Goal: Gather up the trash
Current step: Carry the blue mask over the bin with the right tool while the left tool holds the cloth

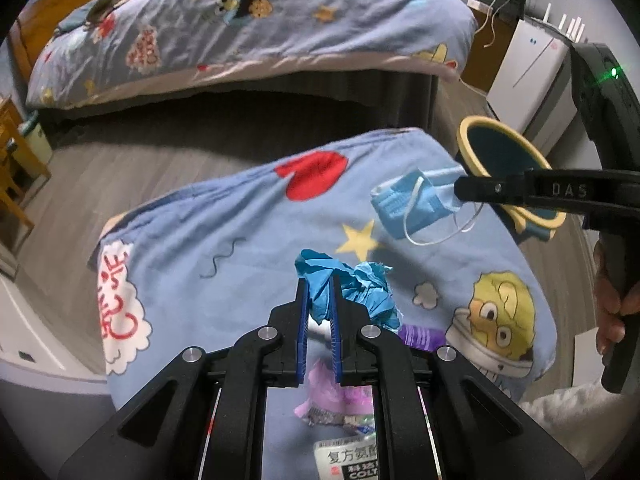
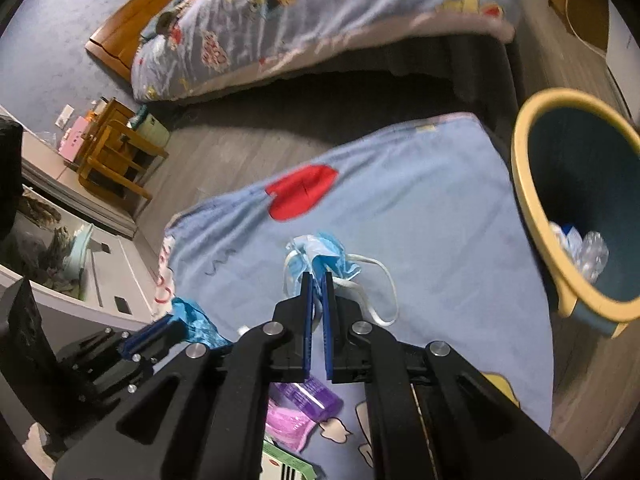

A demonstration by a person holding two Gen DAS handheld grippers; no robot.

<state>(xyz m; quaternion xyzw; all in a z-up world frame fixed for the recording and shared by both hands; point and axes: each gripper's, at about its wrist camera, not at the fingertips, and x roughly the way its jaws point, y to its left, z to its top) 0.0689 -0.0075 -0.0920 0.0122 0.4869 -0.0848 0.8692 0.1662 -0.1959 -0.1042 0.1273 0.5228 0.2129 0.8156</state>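
My left gripper is shut on a crumpled blue paper and holds it over the blue cartoon quilt. My right gripper is shut on a blue face mask, its white ear loops hanging free. In the left wrist view the right gripper holds the mask beside the bin. The yellow-rimmed dark bin stands at the quilt's right edge with clear plastic trash inside. A pink wrapper, a purple packet and a medicine box lie on the quilt under the grippers.
A second bed with the same blue bedding stands across the grey wood floor. A wooden stool is at the left. A white appliance stands behind the bin.
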